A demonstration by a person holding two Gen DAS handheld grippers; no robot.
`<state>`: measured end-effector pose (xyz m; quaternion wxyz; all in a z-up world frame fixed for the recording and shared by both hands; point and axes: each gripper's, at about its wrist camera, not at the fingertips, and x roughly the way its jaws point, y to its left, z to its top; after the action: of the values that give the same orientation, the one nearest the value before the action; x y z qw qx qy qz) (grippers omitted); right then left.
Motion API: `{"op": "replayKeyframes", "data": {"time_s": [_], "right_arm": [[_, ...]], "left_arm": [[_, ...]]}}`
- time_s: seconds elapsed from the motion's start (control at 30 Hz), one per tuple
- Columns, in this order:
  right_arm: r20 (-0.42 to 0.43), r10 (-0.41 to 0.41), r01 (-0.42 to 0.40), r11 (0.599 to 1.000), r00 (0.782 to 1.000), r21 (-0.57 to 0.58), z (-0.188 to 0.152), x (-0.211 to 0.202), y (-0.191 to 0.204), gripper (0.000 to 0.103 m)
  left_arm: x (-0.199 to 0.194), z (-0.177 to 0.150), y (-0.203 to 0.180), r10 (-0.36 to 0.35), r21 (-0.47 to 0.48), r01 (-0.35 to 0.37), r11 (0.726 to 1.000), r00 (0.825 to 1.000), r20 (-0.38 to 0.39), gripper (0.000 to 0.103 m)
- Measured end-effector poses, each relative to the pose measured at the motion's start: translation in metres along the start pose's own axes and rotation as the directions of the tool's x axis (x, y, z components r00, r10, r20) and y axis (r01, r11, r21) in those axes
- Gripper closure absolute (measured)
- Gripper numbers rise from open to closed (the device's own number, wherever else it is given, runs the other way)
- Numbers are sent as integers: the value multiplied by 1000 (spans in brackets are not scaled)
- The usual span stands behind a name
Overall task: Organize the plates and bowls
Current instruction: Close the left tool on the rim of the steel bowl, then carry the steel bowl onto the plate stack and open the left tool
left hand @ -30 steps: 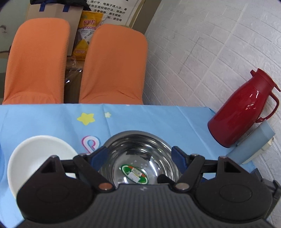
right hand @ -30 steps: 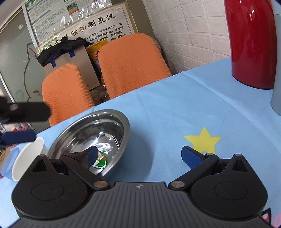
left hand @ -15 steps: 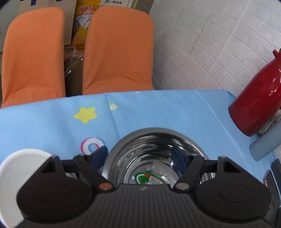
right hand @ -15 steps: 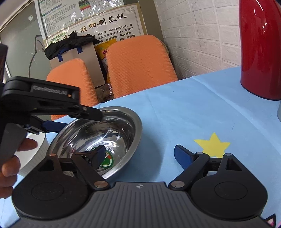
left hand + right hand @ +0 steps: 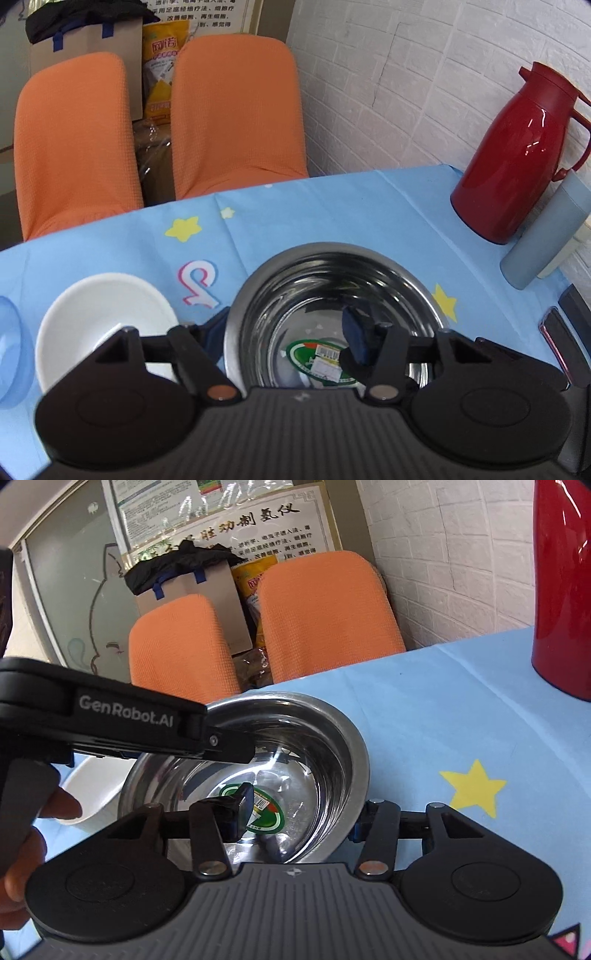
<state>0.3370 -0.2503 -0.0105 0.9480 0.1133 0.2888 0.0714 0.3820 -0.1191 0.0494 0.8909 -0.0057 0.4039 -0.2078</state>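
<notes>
A steel bowl (image 5: 332, 291) with a green sticker inside sits on the blue tablecloth. My left gripper (image 5: 286, 334) is open and straddles the bowl's left wall, one finger inside, one outside. My right gripper (image 5: 299, 812) is open and straddles the bowl's (image 5: 325, 746) right wall the same way. A white bowl (image 5: 103, 317) stands left of the steel bowl and shows partly in the right wrist view (image 5: 92, 786). The left gripper's body (image 5: 122, 716) crosses the right wrist view.
A clear blue bowl (image 5: 11, 343) sits at the far left edge. A red thermos jug (image 5: 517, 155) and a grey container (image 5: 543, 236) stand at the right by the brick wall. Two orange chairs (image 5: 236, 118) stand beyond the table's far edge.
Both grippers have moved in onto the steel bowl; each now has one finger inside the rim. The left gripper has come into the right wrist view.
</notes>
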Motion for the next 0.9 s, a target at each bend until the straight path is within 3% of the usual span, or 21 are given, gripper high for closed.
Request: {"op": "replayKeyframes", "data": {"time_s": [0.33, 0.5, 0.7, 0.9], "right_arm": [[-41, 61, -63, 996, 997, -56, -63, -84, 45, 15], [-73, 100, -103, 993, 992, -49, -105, -115, 67, 15], [-93, 111, -118, 991, 989, -70, -131, -134, 89, 11], [-108, 101, -110, 990, 989, -83, -143, -140, 93, 10]], "left_arm": [[-87, -100, 6, -32, -94, 30, 995, 999, -25, 50], [-119, -149, 5, -8, -79, 5, 997, 999, -38, 50], [-140, -181, 6, -6, -67, 4, 998, 1000, -25, 49], [-137, -194, 11, -14, -71, 12, 997, 999, -28, 48]]}}
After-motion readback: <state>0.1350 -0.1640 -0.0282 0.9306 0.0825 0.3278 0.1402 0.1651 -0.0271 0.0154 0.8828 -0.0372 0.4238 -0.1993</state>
